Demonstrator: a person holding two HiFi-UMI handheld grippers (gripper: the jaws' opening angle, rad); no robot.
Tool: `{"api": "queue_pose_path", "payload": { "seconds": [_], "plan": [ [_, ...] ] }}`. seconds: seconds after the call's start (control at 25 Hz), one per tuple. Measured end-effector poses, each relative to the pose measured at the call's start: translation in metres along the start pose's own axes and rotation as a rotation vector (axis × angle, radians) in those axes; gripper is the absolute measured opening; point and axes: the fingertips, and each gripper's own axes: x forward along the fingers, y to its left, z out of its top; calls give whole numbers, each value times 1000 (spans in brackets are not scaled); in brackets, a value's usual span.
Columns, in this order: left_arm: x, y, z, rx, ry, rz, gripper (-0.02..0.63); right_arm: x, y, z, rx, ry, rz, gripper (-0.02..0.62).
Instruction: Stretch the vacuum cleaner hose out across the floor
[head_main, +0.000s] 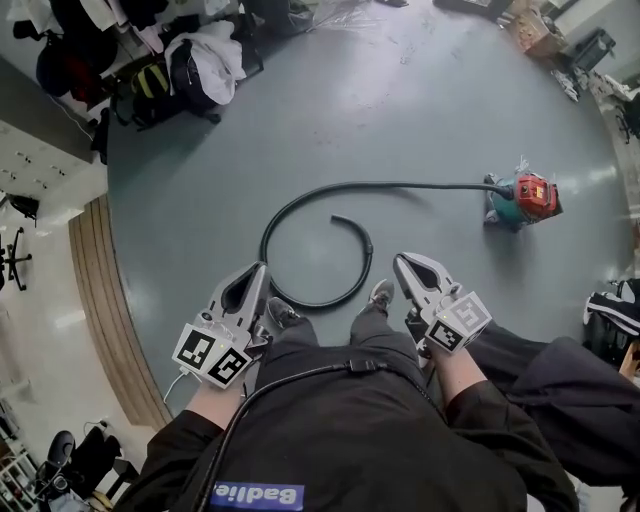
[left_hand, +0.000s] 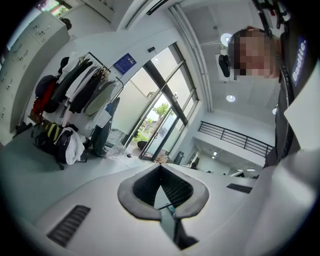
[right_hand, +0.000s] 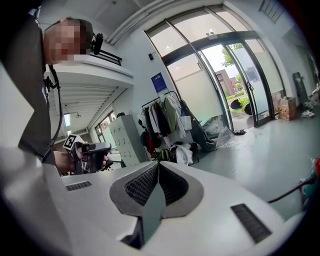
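Note:
The black vacuum hose (head_main: 300, 200) lies in a loose curl on the grey floor, its free end (head_main: 336, 218) inside the loop. Its other end runs right to the small red and teal vacuum cleaner (head_main: 525, 198). My left gripper (head_main: 262, 268) is shut and empty, held low beside my left foot, just short of the loop's near side. My right gripper (head_main: 400, 260) is shut and empty too, to the right of the loop. Each gripper view shows its own jaws closed together, the left gripper (left_hand: 161, 167) and the right gripper (right_hand: 158, 165). The hose (right_hand: 292, 192) shows at the right gripper view's edge.
A clothes rack with coats and bags (head_main: 170, 60) stands at the back left. Cardboard boxes (head_main: 535, 30) sit at the back right. A wooden strip (head_main: 95, 290) borders the floor on the left. Dark clothing and shoes (head_main: 615, 305) lie at the right.

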Motion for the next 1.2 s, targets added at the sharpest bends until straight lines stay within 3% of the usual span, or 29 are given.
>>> {"api": "queue_pose_path", "payload": {
  "seconds": [0.24, 0.4, 0.56, 0.72, 0.88, 1.2],
  "plan": [
    [55, 14, -24, 20, -11, 123, -2, 28, -70, -6, 2, 31, 112, -5],
    [108, 27, -45, 32, -28, 253, -2, 53, -130, -10, 3, 76, 223, -5],
    [139, 55, -80, 48, 20, 366, -2, 71, -176, -17, -25, 112, 278, -5],
    [147, 111, -113, 60, 66, 439, -2, 101, -198, -37, -75, 157, 302, -5],
    [145, 186, -168, 82, 159, 458, -2, 150, -205, -76, -109, 190, 273, -4],
    [117, 343, -299, 126, 427, 500, -2, 269, -199, -205, -175, 343, 268, -3]
  ]
}}
